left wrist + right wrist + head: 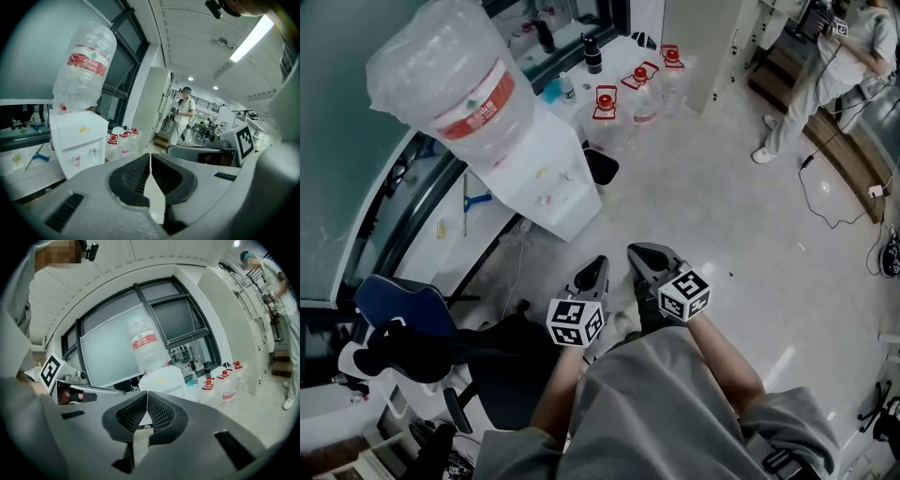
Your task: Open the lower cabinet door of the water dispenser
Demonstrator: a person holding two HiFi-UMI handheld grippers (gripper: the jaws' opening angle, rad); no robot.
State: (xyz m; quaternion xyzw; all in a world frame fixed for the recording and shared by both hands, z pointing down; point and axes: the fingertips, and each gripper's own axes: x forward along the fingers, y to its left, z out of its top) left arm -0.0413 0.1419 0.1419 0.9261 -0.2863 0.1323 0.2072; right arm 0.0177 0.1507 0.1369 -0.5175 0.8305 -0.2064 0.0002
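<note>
Holding both grippers side by side short of the water dispenser (546, 164), you have the left gripper (598, 265) and the right gripper (639, 251) with jaws pressed together on nothing — neither touches the dispenser. It stands upright ahead of them, the clear bottle (450, 80) on top and its taps turned your way; the lower cabinet door is out of sight, masked in both gripper views by the gripper bodies. Red-capped jugs (633, 98) cluster on the floor just beyond the dispenser, and a person (830, 66) stands well apart from it.
</note>
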